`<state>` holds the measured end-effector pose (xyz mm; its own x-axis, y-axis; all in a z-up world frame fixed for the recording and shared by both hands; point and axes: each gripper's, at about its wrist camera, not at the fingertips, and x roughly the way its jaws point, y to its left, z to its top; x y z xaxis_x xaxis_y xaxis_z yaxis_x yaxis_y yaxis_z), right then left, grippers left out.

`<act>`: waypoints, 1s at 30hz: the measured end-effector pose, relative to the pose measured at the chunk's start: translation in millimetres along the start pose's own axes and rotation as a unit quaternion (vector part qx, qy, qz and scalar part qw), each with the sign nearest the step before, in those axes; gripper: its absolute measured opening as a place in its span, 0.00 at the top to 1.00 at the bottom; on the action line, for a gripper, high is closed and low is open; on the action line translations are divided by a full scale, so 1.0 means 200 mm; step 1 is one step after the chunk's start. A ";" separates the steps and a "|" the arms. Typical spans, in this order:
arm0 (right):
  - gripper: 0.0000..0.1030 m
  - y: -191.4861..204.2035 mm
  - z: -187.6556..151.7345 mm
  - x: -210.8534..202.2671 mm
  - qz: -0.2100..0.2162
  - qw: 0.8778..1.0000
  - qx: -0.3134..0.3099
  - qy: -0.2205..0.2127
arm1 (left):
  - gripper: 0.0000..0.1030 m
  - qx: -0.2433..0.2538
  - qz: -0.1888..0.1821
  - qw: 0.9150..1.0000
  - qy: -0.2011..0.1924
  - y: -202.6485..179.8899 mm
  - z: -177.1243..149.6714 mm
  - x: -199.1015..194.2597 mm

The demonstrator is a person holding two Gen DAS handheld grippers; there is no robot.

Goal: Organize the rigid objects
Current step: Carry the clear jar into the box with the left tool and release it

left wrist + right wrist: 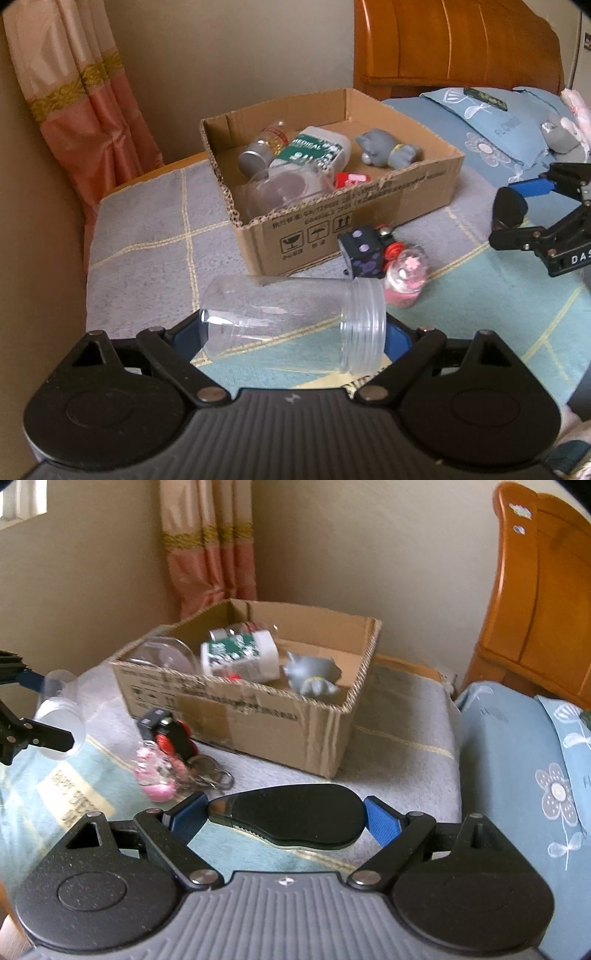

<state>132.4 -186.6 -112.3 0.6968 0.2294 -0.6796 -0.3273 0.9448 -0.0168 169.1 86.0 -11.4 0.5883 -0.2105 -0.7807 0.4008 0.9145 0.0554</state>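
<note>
**Clerk:** Jaws first — left gripper (295,332): its blue pads clamp a clear plastic screw-neck jar (291,325) end to end, the jar lying crosswise, threaded mouth toward the right pad, lifted clear of the grey-and-teal checked blanket (147,251).

**Checker:** And the other one?

**Clerk:** Right gripper (286,818): blue pads pressed on both ends of a flat black oval case (295,818), held crosswise above the blanket.

**Checker:** Items on the blanket, left to right?

**Clerk:** Open brown cardboard box (369,221). Inside it: a small clear bottle with a grey cap (262,151); a white box with a green printed label (314,147); another clear plastic jar (280,188) on its side at the near wall; a small red item (349,181), too blurred to tell; a grey toy figure (388,147) lying down. Just in front of the box: a black cube with purple dots (362,251), a pink-and-clear globe trinket (404,277) touching it, metal key rings (210,771) beside them.

**Checker:** Far right?

**Clerk:** Blue flower-print pillow (498,122) against an orange wooden headboard (461,44).
</note>
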 end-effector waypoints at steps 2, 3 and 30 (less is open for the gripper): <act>0.10 0.01 0.03 -0.02 0.004 1.000 -0.005 -0.009 | 0.10 -0.007 -0.008 1.000 -0.002 0.00 0.02 -0.04; 0.10 0.01 0.05 -0.03 0.007 1.000 -0.008 -0.014 | 0.10 -0.009 -0.012 1.000 -0.003 0.00 0.04 -0.05; 0.10 -0.26 0.78 0.34 0.032 0.999 -0.008 -0.023 | 0.10 -0.001 -0.002 1.000 -0.025 -0.02 1.02 0.28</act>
<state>296.8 -184.4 -44.2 0.7022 0.3003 -0.6455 -0.3828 0.9237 0.0133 343.3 0.5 72.4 0.6215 -0.2315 -0.7484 0.4021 0.9142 0.0512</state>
